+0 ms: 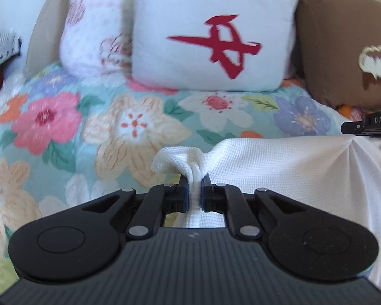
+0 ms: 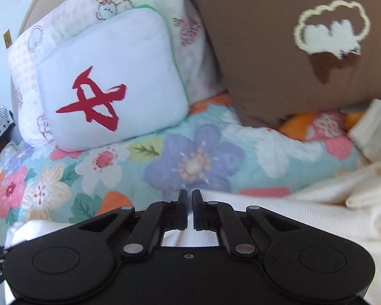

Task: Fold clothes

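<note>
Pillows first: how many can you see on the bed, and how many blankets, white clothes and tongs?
Pillows: 3, the white pillow with the red sign, the pink flowery pillow and the brown pillow
Flowery blanket: 1
White cloth: 1, maybe more at the right edge, hard to tell
Tongs: 2, left tongs and right tongs
Total: 7

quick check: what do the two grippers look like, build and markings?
Both match: matte black bodies with round side lobes, linkage arms on silver pivot pins, and two narrow black fingers. The left gripper has a ribbed top plate with a small logo and blue-edged pads. The right gripper has a smooth plate and one centre screw.
</note>
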The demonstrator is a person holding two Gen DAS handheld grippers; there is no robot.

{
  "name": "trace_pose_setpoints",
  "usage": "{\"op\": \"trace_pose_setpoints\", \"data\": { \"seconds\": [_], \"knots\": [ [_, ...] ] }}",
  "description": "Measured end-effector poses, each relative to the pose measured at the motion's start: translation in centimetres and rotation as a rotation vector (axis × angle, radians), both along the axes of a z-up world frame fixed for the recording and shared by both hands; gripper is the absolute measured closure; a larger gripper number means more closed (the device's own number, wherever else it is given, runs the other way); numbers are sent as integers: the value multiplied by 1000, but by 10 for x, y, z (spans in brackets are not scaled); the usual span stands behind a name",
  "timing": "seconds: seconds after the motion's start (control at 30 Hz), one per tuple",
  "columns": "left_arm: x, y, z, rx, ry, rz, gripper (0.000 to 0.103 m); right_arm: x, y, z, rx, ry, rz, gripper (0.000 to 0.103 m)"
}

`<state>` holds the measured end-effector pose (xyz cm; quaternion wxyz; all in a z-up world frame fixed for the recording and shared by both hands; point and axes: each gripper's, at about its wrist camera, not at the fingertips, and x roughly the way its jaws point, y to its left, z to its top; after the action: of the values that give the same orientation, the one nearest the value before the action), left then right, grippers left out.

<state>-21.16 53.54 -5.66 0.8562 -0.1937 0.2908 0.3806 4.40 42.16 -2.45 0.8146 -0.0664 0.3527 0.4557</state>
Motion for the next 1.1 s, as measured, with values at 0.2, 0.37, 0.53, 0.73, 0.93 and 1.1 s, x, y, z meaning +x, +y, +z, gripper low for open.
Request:
{"op": "trace_pose_setpoints", "data": {
  "seconds": [0.2, 0.37, 0.53, 0.73, 0.93, 1.1],
  "knots": [
    [2, 10, -46, -101, 70, 50, 86, -2, 16, -13, -7, 62, 51, 94],
    [-5, -26, -8, 19, 125, -2, 47, -18, -34, 14, 64, 92, 79, 60],
    [-19, -71, 43, 55, 94, -93, 39, -22, -119, 56, 136, 110, 77, 54],
    [-20, -143, 91, 41, 88, -251, 34, -25, -242, 105, 166, 82, 26, 45],
    [7, -220, 119, -34, 181, -437, 35, -30, -358, 145, 98, 91, -87, 45],
    [33, -283, 149, -57, 254, -578, 35, -32, -447, 163, 149, 222, -111, 42]
  ]
}}
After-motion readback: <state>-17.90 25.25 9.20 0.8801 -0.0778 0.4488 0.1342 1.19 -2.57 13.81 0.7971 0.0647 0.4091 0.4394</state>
